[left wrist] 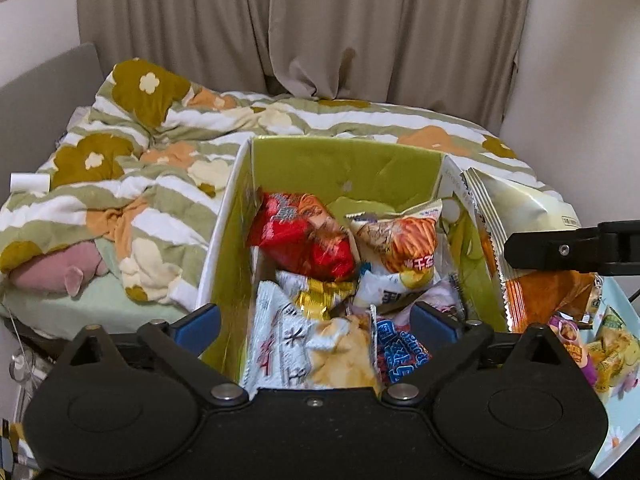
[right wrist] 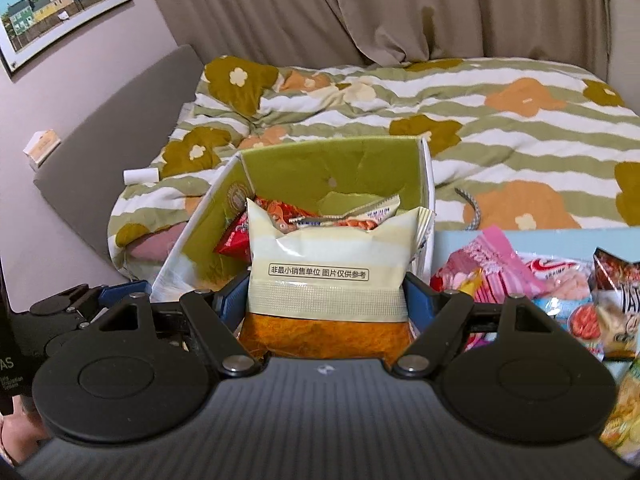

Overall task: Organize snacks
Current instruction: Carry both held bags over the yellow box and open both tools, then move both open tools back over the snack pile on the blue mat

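A green-lined cardboard box (left wrist: 340, 164) stands open against the bed and holds several snack bags, among them a red bag (left wrist: 304, 236) and an orange-striped bag (left wrist: 404, 240). My left gripper (left wrist: 316, 320) is open over the box's near end, with nothing between its blue pads. My right gripper (right wrist: 326, 300) is shut on a cream and orange snack bag (right wrist: 328, 272), held upright just in front of the box (right wrist: 332, 164). In the left wrist view that bag (left wrist: 524, 216) hangs at the box's right side, with the right gripper's black finger across it.
Loose snack packets (right wrist: 532, 280) lie on a light blue surface (right wrist: 452, 240) to the right of the box. A flowered quilt (right wrist: 480, 120) covers the bed behind. A grey headboard (right wrist: 120, 120) and a curtain lie beyond.
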The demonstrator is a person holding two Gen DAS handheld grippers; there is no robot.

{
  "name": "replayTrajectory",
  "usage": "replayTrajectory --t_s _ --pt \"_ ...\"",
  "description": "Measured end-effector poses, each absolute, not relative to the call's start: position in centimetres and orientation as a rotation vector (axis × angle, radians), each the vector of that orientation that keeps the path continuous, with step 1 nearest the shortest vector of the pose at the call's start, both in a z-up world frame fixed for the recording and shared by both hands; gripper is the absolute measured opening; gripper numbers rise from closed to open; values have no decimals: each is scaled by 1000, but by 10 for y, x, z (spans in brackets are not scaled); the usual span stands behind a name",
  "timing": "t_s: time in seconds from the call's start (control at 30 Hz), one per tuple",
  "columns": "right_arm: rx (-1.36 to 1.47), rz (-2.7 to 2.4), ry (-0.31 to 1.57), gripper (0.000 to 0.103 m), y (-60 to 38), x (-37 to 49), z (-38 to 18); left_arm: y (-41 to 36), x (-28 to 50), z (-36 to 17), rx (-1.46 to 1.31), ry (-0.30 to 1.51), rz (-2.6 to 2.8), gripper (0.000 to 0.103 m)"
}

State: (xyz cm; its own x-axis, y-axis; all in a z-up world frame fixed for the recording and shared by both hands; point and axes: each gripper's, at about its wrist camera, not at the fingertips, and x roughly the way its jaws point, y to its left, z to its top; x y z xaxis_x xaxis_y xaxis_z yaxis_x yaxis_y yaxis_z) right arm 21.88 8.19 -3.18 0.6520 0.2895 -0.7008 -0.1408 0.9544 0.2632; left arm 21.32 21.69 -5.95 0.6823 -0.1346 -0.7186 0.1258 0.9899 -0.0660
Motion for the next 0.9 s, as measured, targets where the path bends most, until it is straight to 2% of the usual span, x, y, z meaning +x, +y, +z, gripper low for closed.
replayTrajectory --t_s 0.53,0.73,0.9 --pt "144 278 844 94 102 215 -40 227 189 -40 -47 782 -37 103" --pt "180 286 850 103 103 215 -51 231 183 -44 -43 786 0 103" --pt "186 274 840 103 102 208 -57 233 176 -47 -65 796 2 103"
